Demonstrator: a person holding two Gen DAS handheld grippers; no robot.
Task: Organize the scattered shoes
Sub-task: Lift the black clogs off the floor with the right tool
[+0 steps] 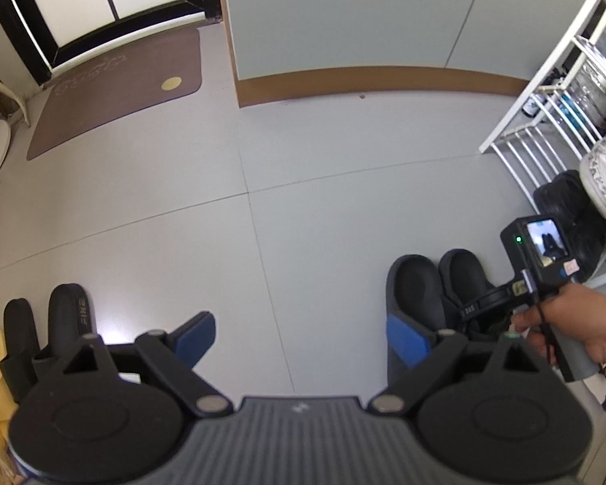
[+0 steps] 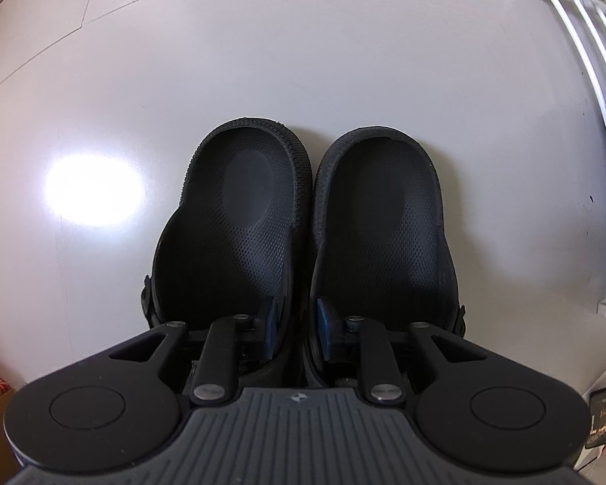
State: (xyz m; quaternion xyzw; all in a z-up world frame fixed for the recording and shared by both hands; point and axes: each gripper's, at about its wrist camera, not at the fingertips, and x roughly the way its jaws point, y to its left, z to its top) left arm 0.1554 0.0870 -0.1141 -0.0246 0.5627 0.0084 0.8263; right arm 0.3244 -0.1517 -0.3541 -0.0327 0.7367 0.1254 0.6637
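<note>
- Two black rubber clogs (image 2: 303, 218) stand side by side on the grey tiled floor (image 2: 262, 60), touching, heels away from the right camera, just beside the white metal shoe rack (image 2: 586, 40).
- The right tool (image 2: 296, 325) has its blue pads close together, one inside each clog, and seems to pinch the two inner walls together.
- The left tool (image 1: 301, 337) is spread wide and holds nothing.
- A pair of black slides (image 1: 44, 323) lies at the far left.
- To do this well, I judge the grip must hold both walls evenly and keep the pair level, so neither clog slips out.
</note>
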